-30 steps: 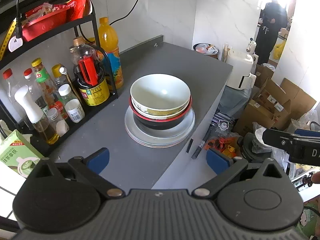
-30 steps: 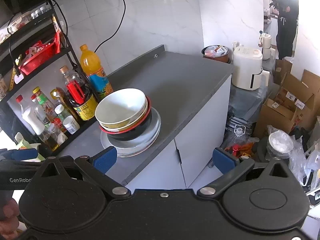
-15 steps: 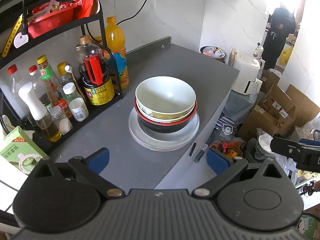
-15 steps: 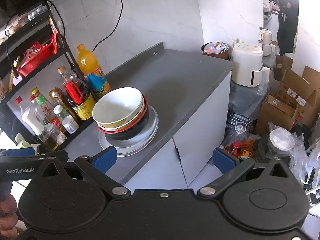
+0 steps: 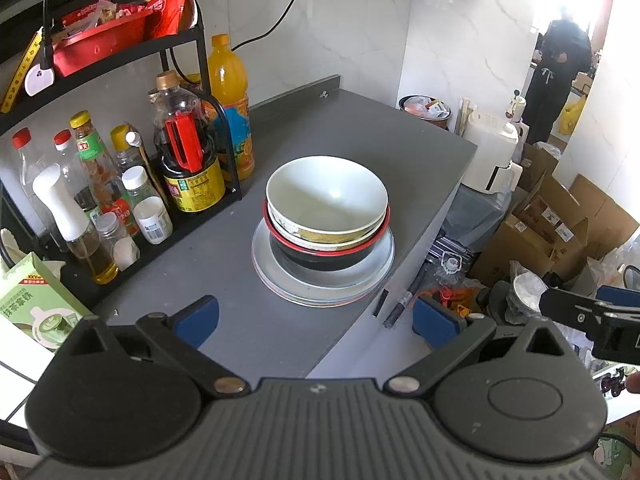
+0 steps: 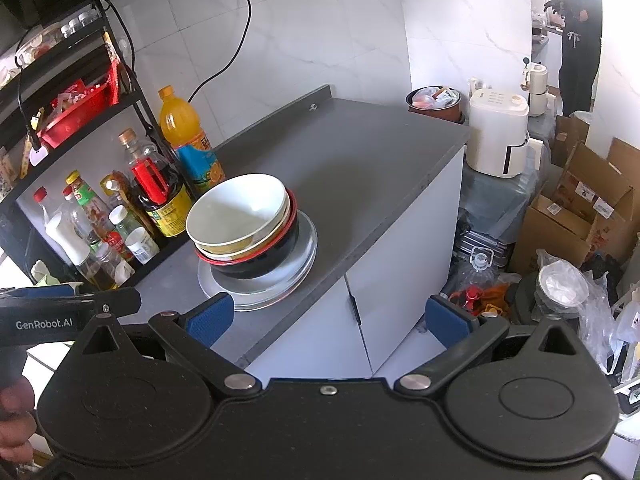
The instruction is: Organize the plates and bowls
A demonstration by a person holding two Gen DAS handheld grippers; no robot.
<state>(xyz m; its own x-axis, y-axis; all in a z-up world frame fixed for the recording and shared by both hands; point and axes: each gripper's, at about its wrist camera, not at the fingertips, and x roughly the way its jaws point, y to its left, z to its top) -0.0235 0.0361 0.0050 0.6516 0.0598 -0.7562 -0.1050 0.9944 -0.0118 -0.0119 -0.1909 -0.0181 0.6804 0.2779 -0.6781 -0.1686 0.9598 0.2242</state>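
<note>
Bowls [image 5: 326,204] stacked on plates [image 5: 320,284], ahead of my left gripper [image 5: 316,318] and right gripper [image 6: 328,318], both spread wide, empty; grey counter [image 5: 380,144], tiled kitchen.

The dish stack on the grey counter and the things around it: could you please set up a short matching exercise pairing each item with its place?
Items:
1. white bowl
2. plates
3. orange drink bottle
4. white appliance

Places:
A. bottom of the stack, on the counter
B. beside the rack of bottles, by the wall
C. top of the stack
D. beyond the counter's far end

Pairs: 1-C, 2-A, 3-B, 4-D
</note>
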